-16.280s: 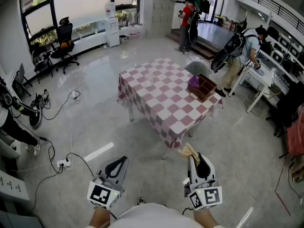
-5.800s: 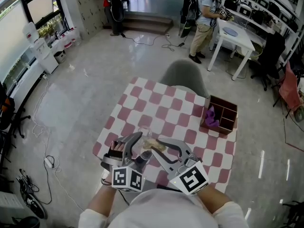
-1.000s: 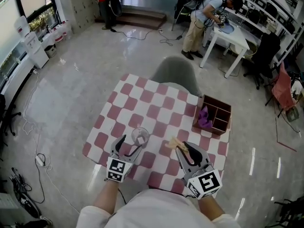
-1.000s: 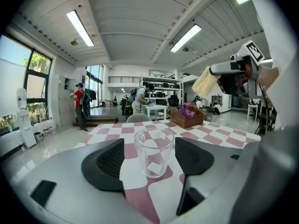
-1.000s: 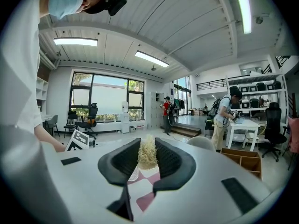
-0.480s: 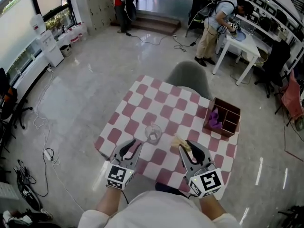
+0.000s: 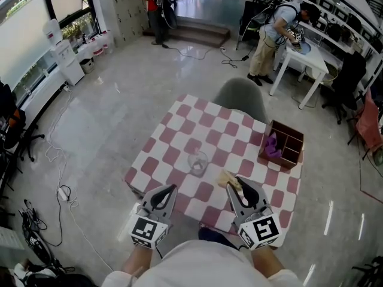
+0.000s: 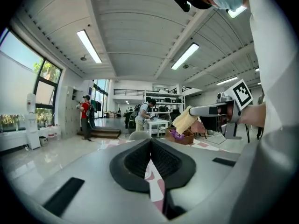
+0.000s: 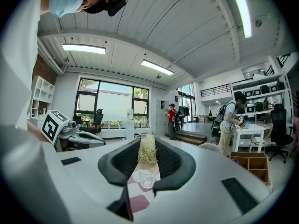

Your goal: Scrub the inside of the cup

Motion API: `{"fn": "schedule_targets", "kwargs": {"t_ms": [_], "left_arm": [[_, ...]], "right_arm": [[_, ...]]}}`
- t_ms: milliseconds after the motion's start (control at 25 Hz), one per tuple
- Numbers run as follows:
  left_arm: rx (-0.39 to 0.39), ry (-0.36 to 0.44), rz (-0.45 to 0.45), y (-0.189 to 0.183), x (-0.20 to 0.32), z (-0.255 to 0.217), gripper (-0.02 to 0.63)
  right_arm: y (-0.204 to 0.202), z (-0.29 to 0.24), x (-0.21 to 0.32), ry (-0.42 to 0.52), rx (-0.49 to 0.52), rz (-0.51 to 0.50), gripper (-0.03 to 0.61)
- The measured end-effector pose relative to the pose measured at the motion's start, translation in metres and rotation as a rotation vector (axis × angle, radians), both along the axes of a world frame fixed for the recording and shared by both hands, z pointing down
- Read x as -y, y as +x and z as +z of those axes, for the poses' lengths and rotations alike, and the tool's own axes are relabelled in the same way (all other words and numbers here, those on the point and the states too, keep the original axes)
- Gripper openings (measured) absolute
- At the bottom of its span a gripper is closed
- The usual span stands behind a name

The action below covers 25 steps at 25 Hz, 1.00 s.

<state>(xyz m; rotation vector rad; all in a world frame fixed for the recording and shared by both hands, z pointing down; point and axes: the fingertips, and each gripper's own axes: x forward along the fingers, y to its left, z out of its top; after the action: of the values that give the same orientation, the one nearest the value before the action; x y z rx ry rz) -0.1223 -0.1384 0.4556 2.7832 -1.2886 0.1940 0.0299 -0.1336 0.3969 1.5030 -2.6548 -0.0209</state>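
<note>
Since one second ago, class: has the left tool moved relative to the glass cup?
Yes: the left tool has drawn back from the cup toward the table's near edge, its jaws just closing on nothing.

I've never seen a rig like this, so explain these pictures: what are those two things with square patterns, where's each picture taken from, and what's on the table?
There is no robot: a person holds a two-jaw gripper in each hand; the patterned cubes belong to them. The head view looks down from a camera on the person's head; the two gripper views come from cameras riding on the grippers, looking along their jaws. The left gripper has just closed its jaws on nothing. The right gripper is shut on a yellowish scrub pad. On the checked table stand a clear cup, touched by neither gripper, and a wooden box with compartments, a purple cloth in one.
</note>
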Motion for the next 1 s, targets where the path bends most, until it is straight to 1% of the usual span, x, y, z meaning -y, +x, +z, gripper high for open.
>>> {"fn": "schedule_targets", "kwargs": {"t_ms": [240, 480, 720, 880, 1000], "left_arm": [[0.045, 0.043, -0.025, -0.009, -0.018, -0.016, 0.032], [0.044, 0.085, -0.010, -0.007, -0.039, -0.030, 0.032], [0.049, 0.054, -0.011, -0.013, -0.051, -0.018, 0.032], [0.052, 0.058, -0.019, -0.016, -0.057, -0.018, 0.031], [0.036, 0.056, -0.024, -0.016, -0.062, -0.022, 0.031]], "right_arm": [[-0.007, -0.001, -0.019, 0.009, -0.003, 0.000, 0.106], [-0.005, 0.001, -0.034, 0.021, 0.006, 0.020, 0.106], [-0.005, 0.008, -0.045, 0.015, 0.009, 0.028, 0.106], [-0.005, 0.013, -0.050, 0.010, 0.004, 0.033, 0.106], [-0.006, 0.015, -0.053, 0.008, -0.008, 0.031, 0.106]]}}
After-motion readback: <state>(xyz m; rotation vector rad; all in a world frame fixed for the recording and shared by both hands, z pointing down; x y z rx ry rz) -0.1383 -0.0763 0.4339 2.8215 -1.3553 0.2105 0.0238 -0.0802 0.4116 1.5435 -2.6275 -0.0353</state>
